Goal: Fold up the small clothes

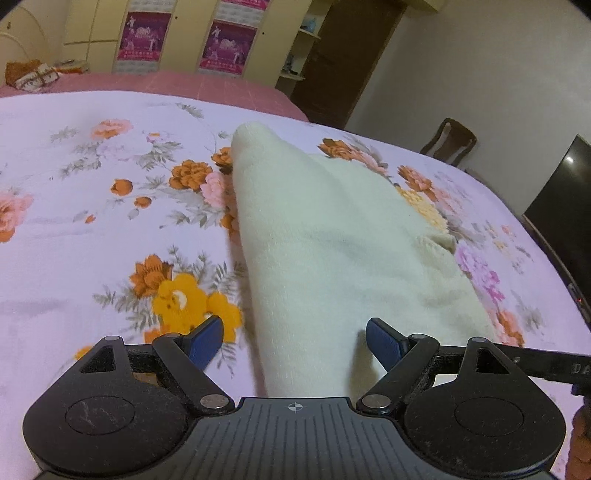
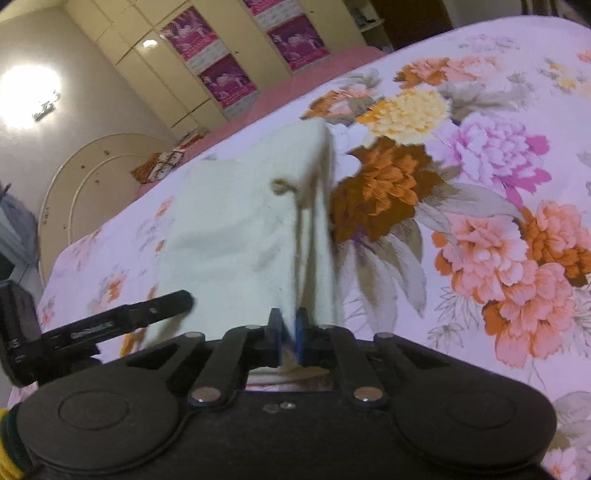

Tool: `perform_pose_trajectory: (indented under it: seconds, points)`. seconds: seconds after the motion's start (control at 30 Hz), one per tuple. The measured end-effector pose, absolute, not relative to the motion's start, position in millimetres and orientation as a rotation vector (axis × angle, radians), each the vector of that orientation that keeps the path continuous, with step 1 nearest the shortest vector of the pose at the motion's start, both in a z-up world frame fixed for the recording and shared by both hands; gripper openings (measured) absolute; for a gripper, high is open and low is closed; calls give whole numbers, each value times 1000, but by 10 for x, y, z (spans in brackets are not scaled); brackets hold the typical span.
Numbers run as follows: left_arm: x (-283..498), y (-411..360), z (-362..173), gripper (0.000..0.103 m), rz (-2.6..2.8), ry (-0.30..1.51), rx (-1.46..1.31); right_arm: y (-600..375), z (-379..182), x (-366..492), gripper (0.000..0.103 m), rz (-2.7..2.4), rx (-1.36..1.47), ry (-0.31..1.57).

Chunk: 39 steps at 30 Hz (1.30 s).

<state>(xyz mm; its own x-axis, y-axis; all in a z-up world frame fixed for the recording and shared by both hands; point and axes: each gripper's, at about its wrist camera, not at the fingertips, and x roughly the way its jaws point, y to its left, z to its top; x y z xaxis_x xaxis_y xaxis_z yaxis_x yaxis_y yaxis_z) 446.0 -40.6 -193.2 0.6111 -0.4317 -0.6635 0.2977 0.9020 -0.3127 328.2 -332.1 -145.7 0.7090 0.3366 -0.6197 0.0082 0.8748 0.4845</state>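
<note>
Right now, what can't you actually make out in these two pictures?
- What kind of garment the cream cloth is: bunched, its near end hidden behind the left gripper.
- The cloth edge pinched by the right gripper: motion-blurred.
- Poster text: too small.
</note>
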Motion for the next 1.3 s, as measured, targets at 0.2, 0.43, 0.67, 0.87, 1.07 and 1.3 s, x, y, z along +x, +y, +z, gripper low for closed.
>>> perform_pose_trajectory:
  seconds: [0.2, 0.43, 0.67, 0.87, 1.07, 1.3]
  points:
    - [4365, -466, -1936, 84, -436, 809, -105, -3293, -1552, 3267, 7, 70, 344, 821]
    - [4525, -353, -1739, 84, -398, 772, -211, -3268, -1268, 3343, 25, 44, 340, 716]
    - [5039, -454, -1699, 84, -285, 746, -256, -3045, -1100, 3955, 26, 52, 246, 618]
    - [5287, -482, -1951, 91, -253, 825, -295, -2905, -1371, 4359, 20, 24, 59, 678]
    - [5356, -489, -1835, 91, -240, 790, -317, -3036, -1399, 4395, 21, 48, 83, 684]
    - [5809, -531, -1854, 91, -191, 785, -310, -3013, -1242, 4772, 22, 70, 130, 625]
